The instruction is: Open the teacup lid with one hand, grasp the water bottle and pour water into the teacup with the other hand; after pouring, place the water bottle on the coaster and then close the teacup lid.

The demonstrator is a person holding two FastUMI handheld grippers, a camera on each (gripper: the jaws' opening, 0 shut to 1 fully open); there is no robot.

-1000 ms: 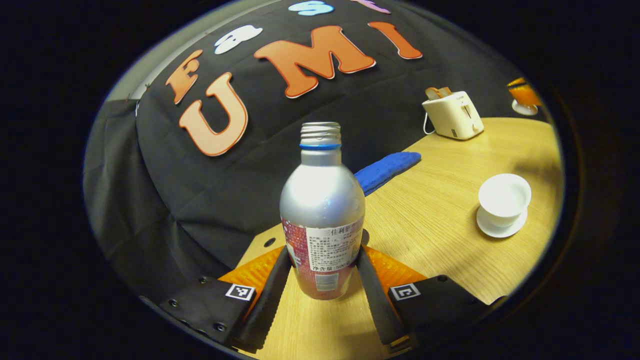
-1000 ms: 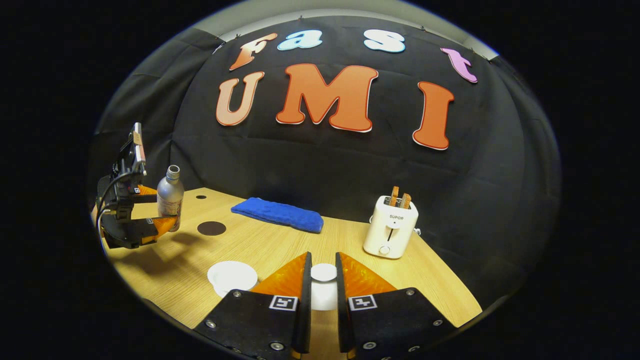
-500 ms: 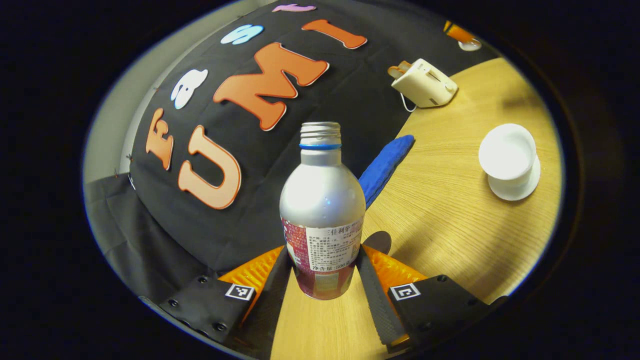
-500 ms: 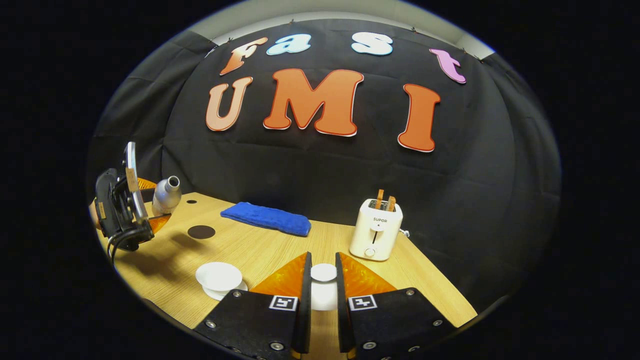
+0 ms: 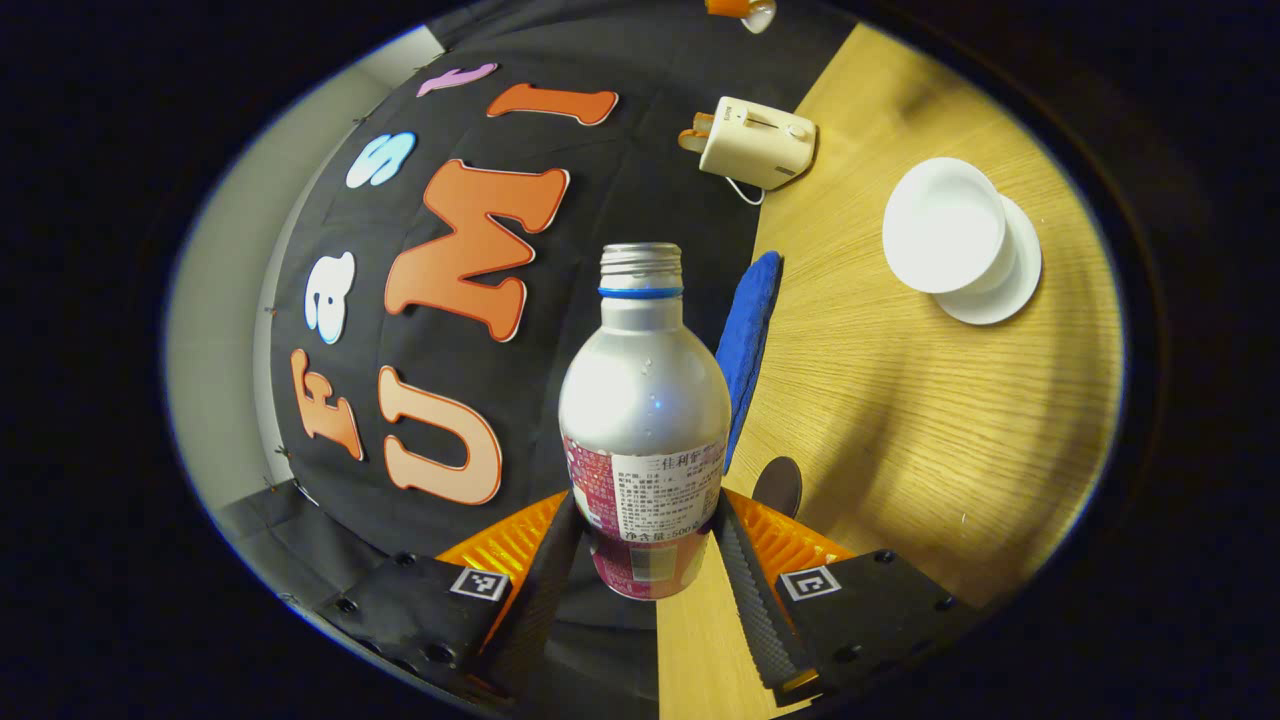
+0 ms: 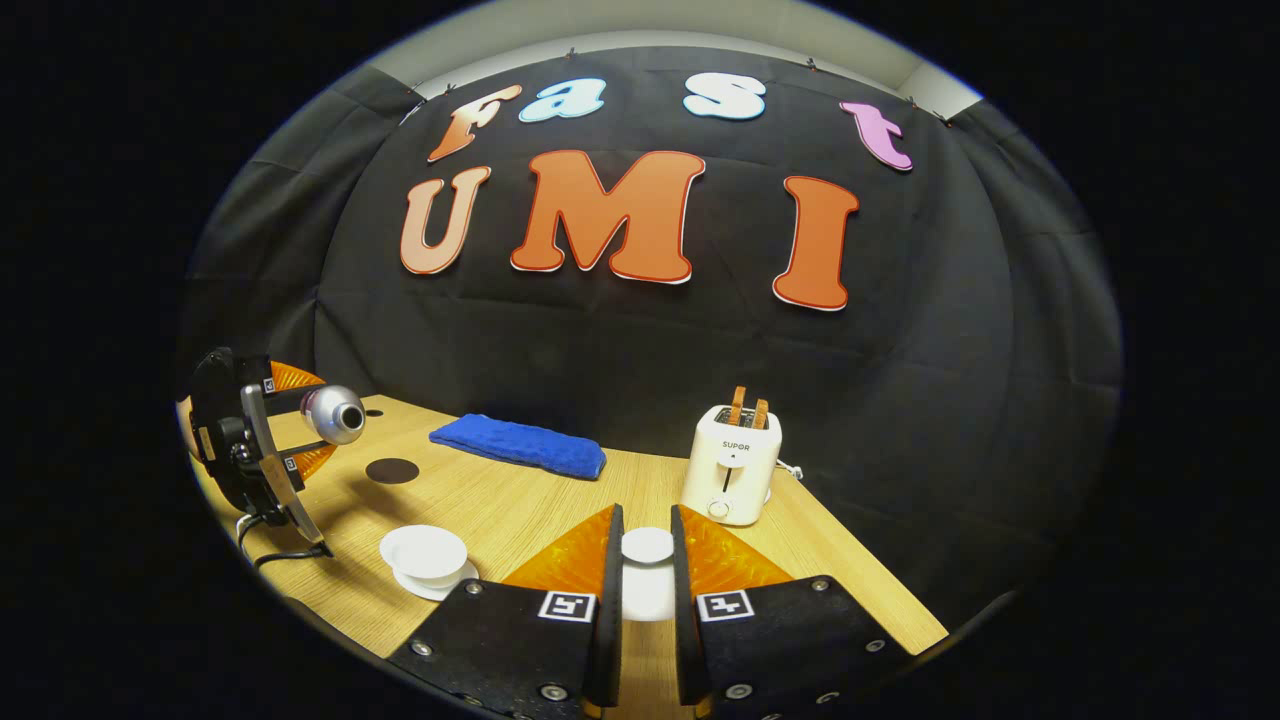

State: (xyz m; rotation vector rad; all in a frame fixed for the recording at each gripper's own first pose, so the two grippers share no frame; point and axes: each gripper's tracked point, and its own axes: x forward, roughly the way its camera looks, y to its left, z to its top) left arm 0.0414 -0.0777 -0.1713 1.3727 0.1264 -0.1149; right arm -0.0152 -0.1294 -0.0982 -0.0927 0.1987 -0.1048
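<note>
A silver water bottle (image 5: 645,400) with an open threaded mouth sits between the fingers of my left gripper (image 5: 645,560), which is shut on its lower body. In the right gripper view the left gripper (image 6: 255,440) holds that bottle (image 6: 335,413) tipped nearly level above the table's left side, mouth facing right. The white teacup (image 5: 945,240) stands uncovered on its saucer; it also appears as the teacup (image 6: 423,553) below and right of the bottle. My right gripper (image 6: 647,570) is shut on the white lid (image 6: 647,545), held above the table. A dark round coaster (image 6: 392,470) lies behind the cup.
A blue cloth (image 6: 518,445) lies along the back of the wooden table (image 6: 520,500). A cream toaster (image 6: 730,465) with toast in it stands at the back right. In the left gripper view the coaster (image 5: 778,487) lies just right of the bottle.
My left gripper has rolled the bottle from upright to nearly level and carried it closer to the teacup. My right gripper has kept the lid and hardly moved.
</note>
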